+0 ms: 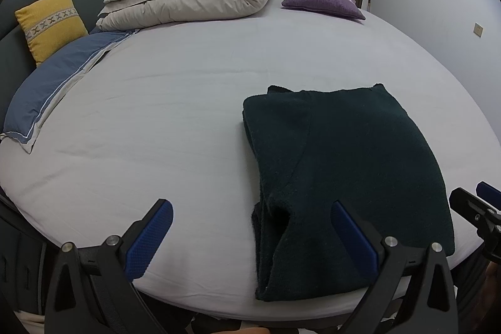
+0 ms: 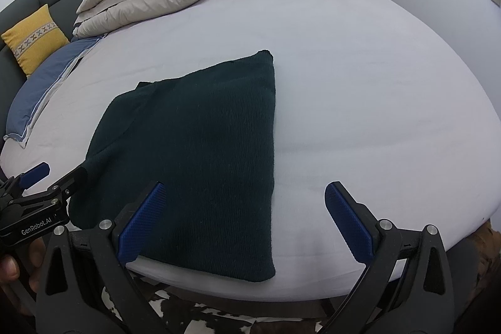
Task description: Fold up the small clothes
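Clearly both tools are free: the left hand-held gripper has its jaws spread and pinches nothing, and the right hand-held gripper is spread and empty too. The dark green sweater lies flat on the bed, already folded into a long panel, its near hem at the mattress edge toward 6 o'clock and its far end pointing toward 12 o'clock. In the left wrist view a loose opening in the layers sits at the near-left corner. My judgement is that the next step is a fold end to end. To do it well, each gripper should bite all layers at one near corner, lift evenly, carry the hem toward 12 o'clock, and lay it square. Catching only the top layer would let the stack splay.
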Available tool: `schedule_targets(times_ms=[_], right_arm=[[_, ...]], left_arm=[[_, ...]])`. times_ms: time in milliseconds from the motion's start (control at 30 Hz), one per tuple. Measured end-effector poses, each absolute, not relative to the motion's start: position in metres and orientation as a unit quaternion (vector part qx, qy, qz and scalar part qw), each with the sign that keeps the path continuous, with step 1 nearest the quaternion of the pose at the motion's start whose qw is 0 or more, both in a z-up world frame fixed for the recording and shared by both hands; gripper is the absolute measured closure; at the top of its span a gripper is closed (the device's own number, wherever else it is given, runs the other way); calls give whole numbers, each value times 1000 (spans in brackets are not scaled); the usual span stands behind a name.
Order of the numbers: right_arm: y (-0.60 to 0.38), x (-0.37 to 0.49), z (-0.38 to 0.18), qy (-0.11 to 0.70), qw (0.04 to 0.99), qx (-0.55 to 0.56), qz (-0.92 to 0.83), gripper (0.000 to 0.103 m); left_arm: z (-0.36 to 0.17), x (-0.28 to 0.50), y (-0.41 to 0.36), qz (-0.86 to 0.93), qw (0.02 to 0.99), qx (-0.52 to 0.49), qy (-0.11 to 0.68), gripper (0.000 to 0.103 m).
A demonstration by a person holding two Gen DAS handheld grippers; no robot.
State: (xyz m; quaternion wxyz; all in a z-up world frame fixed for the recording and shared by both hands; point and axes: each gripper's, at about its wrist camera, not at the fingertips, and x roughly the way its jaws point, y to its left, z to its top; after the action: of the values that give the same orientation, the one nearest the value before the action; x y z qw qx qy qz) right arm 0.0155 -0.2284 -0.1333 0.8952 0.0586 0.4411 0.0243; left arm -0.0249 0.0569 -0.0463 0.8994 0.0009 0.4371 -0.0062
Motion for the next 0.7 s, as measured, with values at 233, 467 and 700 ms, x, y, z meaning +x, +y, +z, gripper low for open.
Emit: schedule_targets(times_ms=[233,467,700], right_arm=[[-228,15,-135,442,895,59,25,0],[-228,14,-137,443,894,61,24,0],[-228,14,-138,444,894,61,25,0]], left_arm=[[-47,-25,56,-5,900,3,436,0],[-49,-25,56,-4,899,6,437,0],[-50,-26,56,-4,899,7,437,0]])
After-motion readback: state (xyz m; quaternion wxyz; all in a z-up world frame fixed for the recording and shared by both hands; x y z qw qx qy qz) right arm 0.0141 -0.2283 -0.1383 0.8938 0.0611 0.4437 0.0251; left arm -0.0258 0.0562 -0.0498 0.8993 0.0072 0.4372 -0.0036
